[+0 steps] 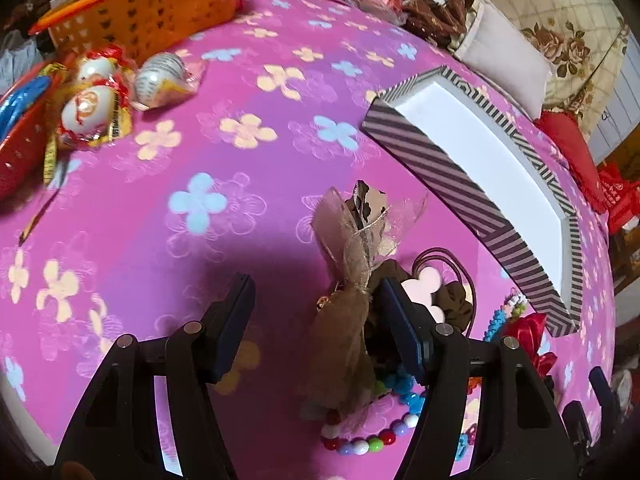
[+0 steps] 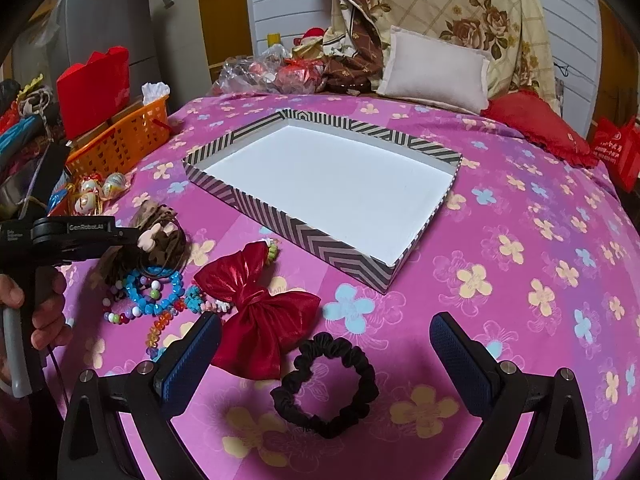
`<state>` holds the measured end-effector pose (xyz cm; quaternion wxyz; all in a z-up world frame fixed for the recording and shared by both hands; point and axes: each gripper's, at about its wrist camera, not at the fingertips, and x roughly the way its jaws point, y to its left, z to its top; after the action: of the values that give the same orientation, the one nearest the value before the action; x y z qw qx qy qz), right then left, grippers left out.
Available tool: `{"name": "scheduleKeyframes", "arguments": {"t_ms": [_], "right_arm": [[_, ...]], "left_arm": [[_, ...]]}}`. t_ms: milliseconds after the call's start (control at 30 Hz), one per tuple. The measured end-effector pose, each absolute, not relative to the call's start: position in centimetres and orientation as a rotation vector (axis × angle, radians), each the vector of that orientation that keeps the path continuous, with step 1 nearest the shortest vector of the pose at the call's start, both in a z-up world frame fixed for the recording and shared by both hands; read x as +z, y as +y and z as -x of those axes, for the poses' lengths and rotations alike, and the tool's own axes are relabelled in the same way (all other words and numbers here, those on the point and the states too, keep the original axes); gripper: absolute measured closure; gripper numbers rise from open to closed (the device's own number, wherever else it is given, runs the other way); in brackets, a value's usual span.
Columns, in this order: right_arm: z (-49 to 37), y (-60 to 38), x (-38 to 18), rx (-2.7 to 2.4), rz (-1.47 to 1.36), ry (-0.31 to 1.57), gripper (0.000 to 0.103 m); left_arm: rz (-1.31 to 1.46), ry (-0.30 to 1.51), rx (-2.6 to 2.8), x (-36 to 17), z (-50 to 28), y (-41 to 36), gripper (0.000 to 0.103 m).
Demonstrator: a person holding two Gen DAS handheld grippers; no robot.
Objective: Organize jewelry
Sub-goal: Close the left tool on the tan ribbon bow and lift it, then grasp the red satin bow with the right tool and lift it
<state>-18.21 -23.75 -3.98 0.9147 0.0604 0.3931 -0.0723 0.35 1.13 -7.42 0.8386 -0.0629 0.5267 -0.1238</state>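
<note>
A: Status, biggest first. Bed with pink flowered cover (image 2: 500,216) carries everything. Striped box (image 2: 280,220) sits open mid-cover, white floor bare, nothing in it.

B: So nothing sorted yet?

A: By the look of it, no. All the jewelry is still out on the cover beside the box: red satin bow (image 2: 256,316), black scrunchie (image 2: 326,388), brown organza bow (image 1: 352,292), blue bead bracelet (image 2: 154,292), multicolour bead bracelet (image 1: 366,442). I'd call it the very start; every piece is left to move.

B: Grippers?

A: Left gripper (image 1: 316,320) is wide open, empty, and angled down over the pile. The organza bow stands between its pads, closer to the right one; I see no pad pressing it. Right gripper (image 2: 326,360) is also spread wide and empty. The scrunchie lies on the cover between its fingers, touching neither.

B: Which piece goes first?

A: My guess is the organza bow for the left, the scrunchie for the right. Judgement only.

B: Anything you can't read?

A: The pile under the left gripper is tangled: brown scrunchie, thin dark cords and a pale pink flower-shaped piece overlap, so I can't count pieces. The right finger hides part of it. The bead bracelet is cut off by the gripper body. Small green and white piece behind the red bow: can't tell what it is. Orange basket (image 2: 124,140) contents are mostly out of sight.
</note>
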Motion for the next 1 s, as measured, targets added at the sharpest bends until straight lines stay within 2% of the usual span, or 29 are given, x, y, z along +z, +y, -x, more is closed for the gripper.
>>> {"name": "scheduleKeyframes", "arguments": {"t_ms": [67, 133, 200, 300, 400, 633, 1000], "right_arm": [[18.1, -23.7, -4.1, -0.146, -0.123, 0.812, 0.0], [18.1, -23.6, -4.1, -0.141, -0.12, 0.814, 0.0], [18.0, -23.5, -4.2, -0.136, -0.117, 0.816, 0.0], [17.9, -22.8, -4.2, -0.105, -0.104, 0.815, 0.0], [17.5, -21.7, -3.8, -0.057, -0.089, 0.813, 0.001], [16.5, -19.5, -3.1, 0.026, -0.074, 0.805, 0.016], [14.9, -19.1, -3.8, 0.034, -0.081, 0.83, 0.017]], "left_arm": [[0.128, 1.112, -0.249, -7.4, -0.6, 0.9, 0.039], [0.142, 1.118, -0.263, -7.4, -0.8, 0.8, 0.054], [0.143, 1.129, -0.286, -7.4, -0.8, 0.5, 0.073], [0.152, 1.122, -0.299, -7.0, -0.7, 0.4, 0.078], [0.201, 1.126, -0.324, -6.4, -0.7, 1.0, 0.079], [0.218, 1.072, -0.357, -4.0, -0.2, 1.7, 0.079], [0.25, 1.011, -0.398, -1.7, 0.4, 2.8, 0.079]]}}
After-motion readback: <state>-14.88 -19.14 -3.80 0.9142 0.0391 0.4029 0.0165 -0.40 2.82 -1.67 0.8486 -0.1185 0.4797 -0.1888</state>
